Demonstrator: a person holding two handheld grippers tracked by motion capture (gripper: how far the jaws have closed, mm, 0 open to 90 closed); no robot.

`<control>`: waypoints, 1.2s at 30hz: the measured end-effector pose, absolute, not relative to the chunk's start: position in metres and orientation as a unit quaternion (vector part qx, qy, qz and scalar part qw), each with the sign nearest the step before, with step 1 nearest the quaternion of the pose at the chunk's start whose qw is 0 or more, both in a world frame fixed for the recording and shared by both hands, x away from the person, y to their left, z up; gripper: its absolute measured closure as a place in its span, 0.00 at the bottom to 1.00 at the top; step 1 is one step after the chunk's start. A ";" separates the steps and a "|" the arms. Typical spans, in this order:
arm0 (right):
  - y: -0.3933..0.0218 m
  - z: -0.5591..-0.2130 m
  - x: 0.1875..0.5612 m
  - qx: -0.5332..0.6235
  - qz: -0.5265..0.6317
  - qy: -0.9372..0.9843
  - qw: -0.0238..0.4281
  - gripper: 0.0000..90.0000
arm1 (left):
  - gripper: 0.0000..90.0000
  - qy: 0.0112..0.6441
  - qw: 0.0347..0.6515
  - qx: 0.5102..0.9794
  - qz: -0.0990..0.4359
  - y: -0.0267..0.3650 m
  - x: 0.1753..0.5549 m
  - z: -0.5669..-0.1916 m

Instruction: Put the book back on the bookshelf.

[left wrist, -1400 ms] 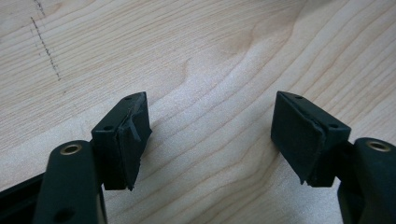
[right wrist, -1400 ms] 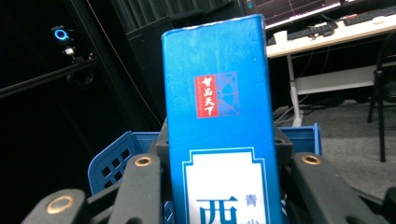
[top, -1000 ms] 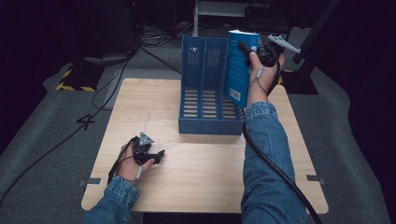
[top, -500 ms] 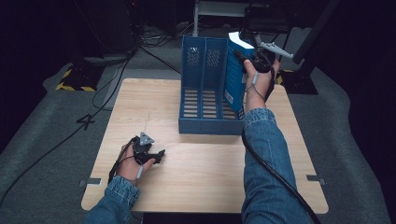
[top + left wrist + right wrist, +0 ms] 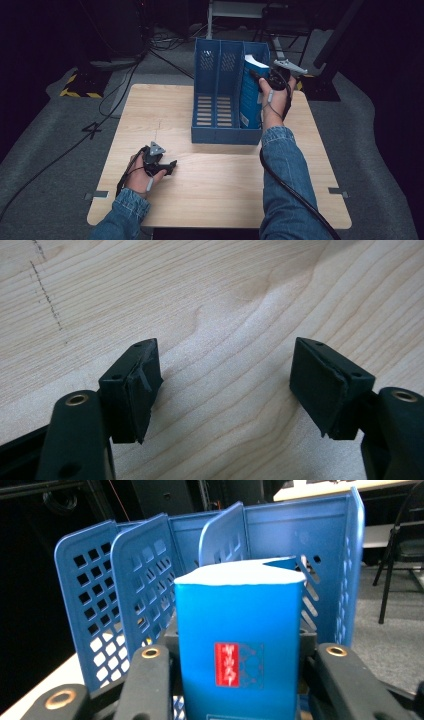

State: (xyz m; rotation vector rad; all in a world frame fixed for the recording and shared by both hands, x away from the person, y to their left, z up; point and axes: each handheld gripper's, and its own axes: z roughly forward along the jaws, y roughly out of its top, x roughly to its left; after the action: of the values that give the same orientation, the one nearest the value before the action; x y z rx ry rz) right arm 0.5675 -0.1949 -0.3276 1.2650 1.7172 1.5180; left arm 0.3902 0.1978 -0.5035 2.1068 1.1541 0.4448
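Observation:
A thick blue book point(image 5: 250, 92) stands upright in the rightmost slot of the blue three-slot file rack point(image 5: 215, 120). My right gripper point(image 5: 264, 80) is shut on the book's spine point(image 5: 240, 650), one jaw on each cover. In the right gripper view a red label sits on the spine and the rack's perforated dividers point(image 5: 137, 590) rise behind it. My left gripper point(image 5: 167, 167) rests on the wooden table point(image 5: 220, 200) at the front left. Its jaws stand open over bare wood, and nothing lies between its pads point(image 5: 137, 385).
The rack's left and middle slots hold nothing. Cables point(image 5: 125, 85) run across the grey floor to the left and behind the table. A yellow-black striped edge point(image 5: 77, 87) lies at the far left. A chair leg point(image 5: 387, 580) stands right of the rack.
My right hand has lowered the blue book down into the rack's rightmost slot. The left hand and its gripper have kept still.

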 end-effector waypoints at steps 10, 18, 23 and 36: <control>-0.183 -0.314 0.546 0.491 0.441 0.704 0.261 0.62 | 0.32 0.444 0.344 0.809 0.173 0.197 0.390 -0.504; -0.174 -0.307 0.552 0.536 0.364 0.721 0.246 0.57 | 0.32 0.443 0.342 0.810 0.174 0.197 0.390 -0.504; -0.165 -0.305 0.562 0.560 0.324 0.727 0.231 0.56 | 0.32 0.441 0.342 0.811 0.175 0.198 0.391 -0.504; -0.161 -0.293 0.573 0.569 0.335 0.711 0.243 0.68 | 0.32 0.443 0.343 0.810 0.173 0.197 0.391 -0.504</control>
State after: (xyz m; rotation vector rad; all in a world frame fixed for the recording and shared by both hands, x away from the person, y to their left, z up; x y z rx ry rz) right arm 0.5726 -0.1606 -0.2929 1.5539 1.9427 0.9161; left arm 0.3906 0.1974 -0.5039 2.1041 1.1524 0.4501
